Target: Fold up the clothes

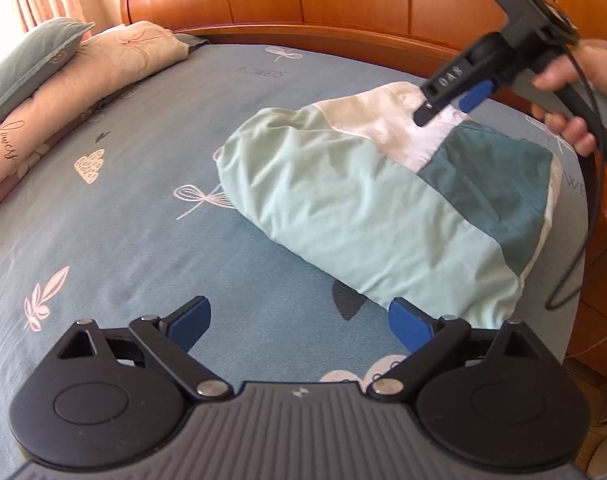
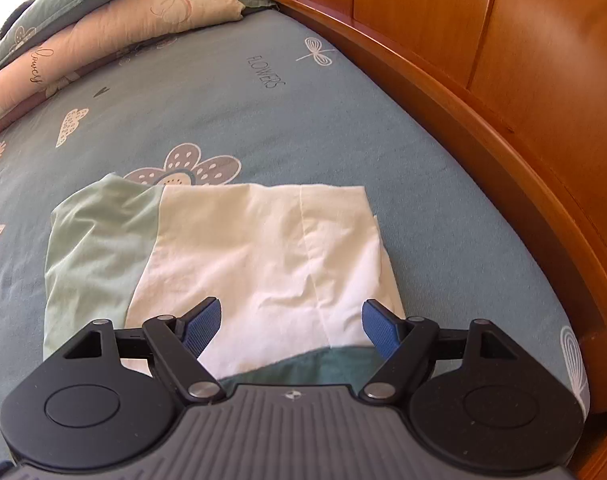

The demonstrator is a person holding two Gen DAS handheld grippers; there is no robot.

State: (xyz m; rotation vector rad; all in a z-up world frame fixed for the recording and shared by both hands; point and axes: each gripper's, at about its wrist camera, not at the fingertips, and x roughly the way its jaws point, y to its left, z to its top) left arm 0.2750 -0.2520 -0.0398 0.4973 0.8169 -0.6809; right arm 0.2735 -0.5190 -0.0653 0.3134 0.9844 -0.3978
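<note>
A folded garment (image 1: pixel 367 204) in pale green, white and dark teal panels lies on the blue patterned bed sheet (image 1: pixel 143 208). My left gripper (image 1: pixel 299 324) hovers open just before its near edge, with nothing between the blue pads. In the left wrist view my right gripper (image 1: pixel 451 106) hangs over the garment's white far corner, held by a hand (image 1: pixel 571 92). In the right wrist view the right gripper (image 2: pixel 293 330) stands open above the white panel of the garment (image 2: pixel 255 256), apart from the cloth.
A wooden bed frame (image 2: pixel 503 128) curves along the right side of the sheet (image 2: pixel 263 120). Pillows (image 1: pixel 83 76) are piled at the far left, also in the right wrist view as pillows (image 2: pixel 115 12). A black cable (image 1: pixel 591 208) dangles from the right gripper.
</note>
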